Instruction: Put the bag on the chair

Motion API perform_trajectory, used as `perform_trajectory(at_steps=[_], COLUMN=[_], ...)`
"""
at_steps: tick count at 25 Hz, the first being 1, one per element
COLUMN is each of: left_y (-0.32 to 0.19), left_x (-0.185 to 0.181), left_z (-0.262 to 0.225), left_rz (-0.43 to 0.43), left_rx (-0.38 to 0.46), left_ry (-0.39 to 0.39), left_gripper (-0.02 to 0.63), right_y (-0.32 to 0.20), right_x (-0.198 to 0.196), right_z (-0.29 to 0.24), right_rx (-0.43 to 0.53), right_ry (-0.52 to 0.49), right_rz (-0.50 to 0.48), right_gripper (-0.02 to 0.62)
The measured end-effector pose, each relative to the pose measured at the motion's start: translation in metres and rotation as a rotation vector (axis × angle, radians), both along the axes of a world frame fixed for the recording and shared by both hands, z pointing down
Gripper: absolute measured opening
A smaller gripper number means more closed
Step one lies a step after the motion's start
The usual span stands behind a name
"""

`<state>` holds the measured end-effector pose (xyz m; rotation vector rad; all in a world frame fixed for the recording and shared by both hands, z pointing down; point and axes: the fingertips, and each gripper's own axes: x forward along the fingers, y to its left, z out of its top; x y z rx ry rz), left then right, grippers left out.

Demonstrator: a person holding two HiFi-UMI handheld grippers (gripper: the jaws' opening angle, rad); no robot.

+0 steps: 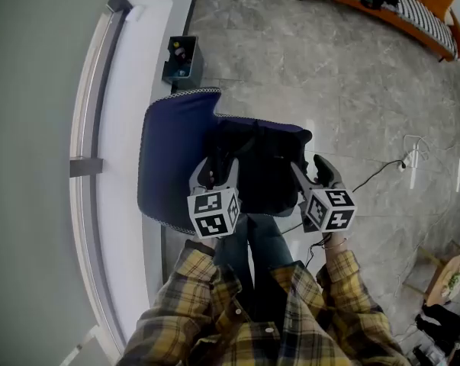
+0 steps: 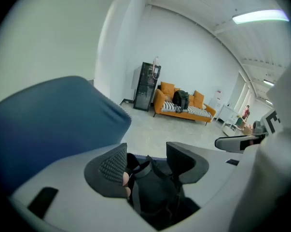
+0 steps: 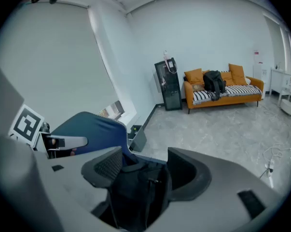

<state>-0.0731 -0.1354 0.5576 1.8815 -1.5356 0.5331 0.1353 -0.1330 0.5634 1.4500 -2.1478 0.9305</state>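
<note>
A black bag [image 1: 264, 166] lies on the seat of a blue chair [image 1: 172, 151], whose back rises at the left. My left gripper [image 1: 218, 168] holds the bag's near left edge, and the right gripper [image 1: 312, 172] holds its near right edge. In the left gripper view, the bag's strap and fabric [image 2: 155, 192] fill the gap between the jaws of the left gripper [image 2: 146, 158], with the chair back [image 2: 53, 124] beside them. The right gripper view shows the right gripper [image 3: 145, 166] closed on bag fabric [image 3: 135, 187], the chair [image 3: 92, 129] behind it.
A wall with a window runs along the left. A small dark bin [image 1: 182, 59] stands on the floor beyond the chair. An orange sofa [image 1: 397, 2] is at the far right, a cable [image 1: 382, 170] crosses the floor, and a cardboard box [image 1: 451, 277] sits nearby.
</note>
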Motion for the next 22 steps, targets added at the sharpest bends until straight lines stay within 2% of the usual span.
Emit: perform_trajectory(at_steps=[15, 19, 22], left_y=[-0.026, -0.026, -0.019], left_x=[0.027, 0.041, 0.052], left_z=[-0.14, -0.185, -0.213], left_rz=[0.073, 0.109, 0.132], left_rx=[0.227, 0.309, 0.349], left_ry=[0.047, 0.062, 0.102], left_gripper=[0.262, 0.242, 0.216], right_y=[-0.019, -0.016, -0.009], right_x=[-0.009, -0.014, -0.016], right_z=[-0.149, -0.193, -0.225], right_rx=[0.237, 0.31, 0.368], right_ry=[-0.045, -0.064, -0.082], right_rz=[-0.056, -0.078, -0.077], right_gripper=[0.285, 0.252, 0.242])
